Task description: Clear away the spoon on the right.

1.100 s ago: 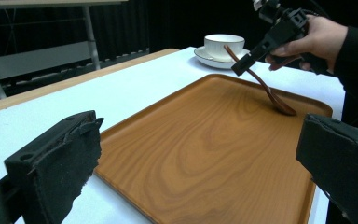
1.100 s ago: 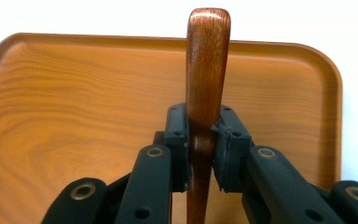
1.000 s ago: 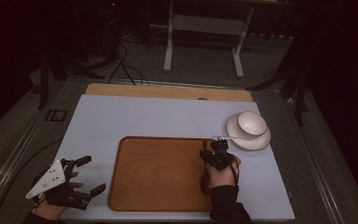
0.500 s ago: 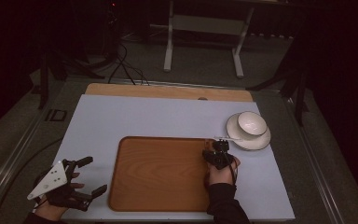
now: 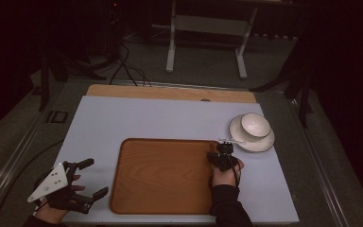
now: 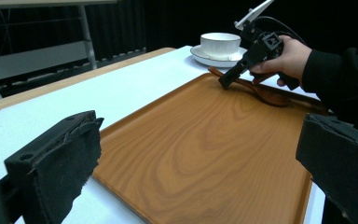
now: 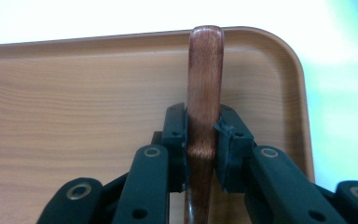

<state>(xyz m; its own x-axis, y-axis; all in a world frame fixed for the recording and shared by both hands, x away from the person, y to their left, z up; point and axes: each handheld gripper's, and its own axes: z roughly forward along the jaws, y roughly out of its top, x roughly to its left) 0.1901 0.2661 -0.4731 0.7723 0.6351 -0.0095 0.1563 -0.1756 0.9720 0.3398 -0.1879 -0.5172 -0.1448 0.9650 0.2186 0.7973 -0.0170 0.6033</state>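
Over at the left, the left tongs (image 5: 87,182) rest on the counter (image 5: 137,118) with jaws wide and nothing between them, just beside the tray's (image 5: 160,175) near left corner. Rightward, the right tongs (image 7: 200,140) are clamped on the handle of a wooden spoon (image 7: 204,88), which lies along the tray's right edge. Beyond them sits a cup on a saucer (image 5: 253,137). It looks like the setting-down step; next, probably, the jaws loosen and draw back without dragging the spoon.

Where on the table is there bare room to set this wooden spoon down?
Most of the tray left of the right gripper and its wooden spoon is bare. So is the mat behind it. Crowded near the cup and saucer.
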